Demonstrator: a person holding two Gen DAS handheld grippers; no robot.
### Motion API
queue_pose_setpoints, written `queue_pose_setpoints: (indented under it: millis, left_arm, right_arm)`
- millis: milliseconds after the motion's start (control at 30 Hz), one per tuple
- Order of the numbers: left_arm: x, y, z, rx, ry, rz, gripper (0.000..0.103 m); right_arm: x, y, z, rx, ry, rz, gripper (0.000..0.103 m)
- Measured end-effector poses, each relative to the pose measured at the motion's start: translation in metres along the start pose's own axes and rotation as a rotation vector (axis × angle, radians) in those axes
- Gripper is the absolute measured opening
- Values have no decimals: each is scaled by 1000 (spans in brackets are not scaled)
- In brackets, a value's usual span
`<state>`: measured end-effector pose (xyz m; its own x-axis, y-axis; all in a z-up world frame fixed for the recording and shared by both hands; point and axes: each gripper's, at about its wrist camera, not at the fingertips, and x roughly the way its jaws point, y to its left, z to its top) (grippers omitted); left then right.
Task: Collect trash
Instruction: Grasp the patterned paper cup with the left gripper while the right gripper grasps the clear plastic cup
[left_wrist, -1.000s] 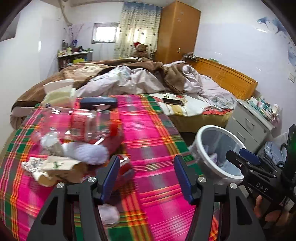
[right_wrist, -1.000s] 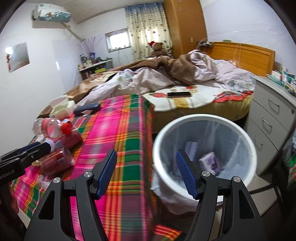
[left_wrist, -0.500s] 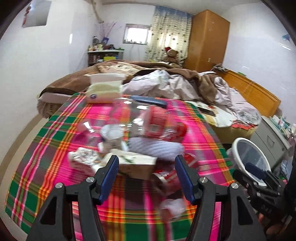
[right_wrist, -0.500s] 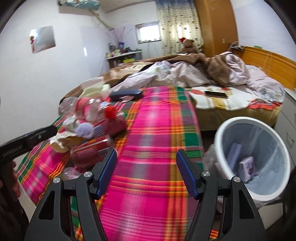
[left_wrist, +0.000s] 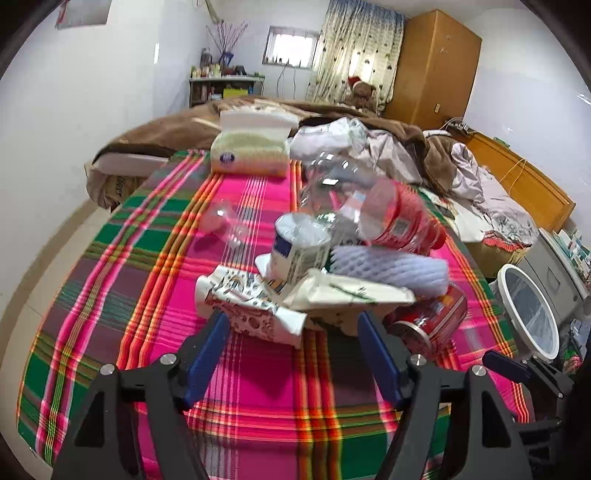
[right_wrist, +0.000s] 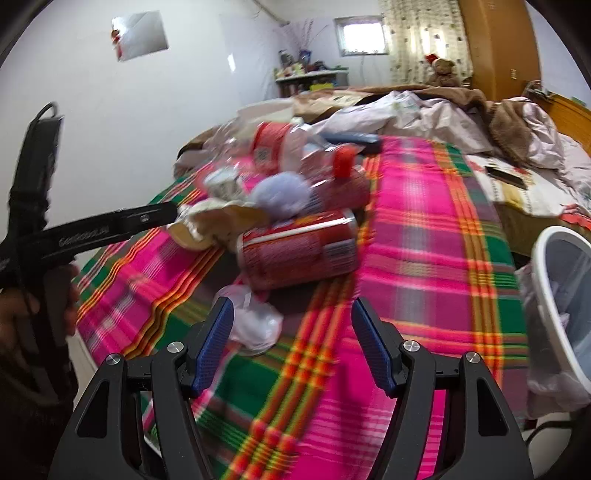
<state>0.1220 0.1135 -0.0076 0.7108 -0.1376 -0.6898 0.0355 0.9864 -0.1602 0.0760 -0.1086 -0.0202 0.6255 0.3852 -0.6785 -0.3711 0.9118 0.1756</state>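
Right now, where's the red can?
The red can lies on its side mid-frame in the right wrist view, on the plaid cloth, just ahead of the open right gripper, beside the crumpled paper.

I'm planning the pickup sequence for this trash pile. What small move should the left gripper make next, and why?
Probably ease the left gripper forward and down onto the crumpled paper wrapper. Its jaws are opening with nothing between them, and the wrapper lies nearest, at the front edge of the pile, just ahead of its fingertips. The right gripper is open and empty too.
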Motion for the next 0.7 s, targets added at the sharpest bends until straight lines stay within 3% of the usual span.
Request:
queue_pose_setpoints:
  millis: [267, 467, 600, 700]
  left_arm:
    - [10, 4, 6, 38, 18, -47, 74]
    - [19, 18, 7, -14, 39, -26, 75]
    - [31, 23, 2, -41, 97, 23, 75]
    - [30, 28, -4, -32, 102, 43, 75]
  right_arm:
    - [24, 14, 0, -29, 63, 18, 67]
    - [32, 18, 3, -36, 87, -3, 40]
    - [29, 18, 4, -59, 74, -21, 31]
    - [31, 17, 5, -59, 75, -27, 31]
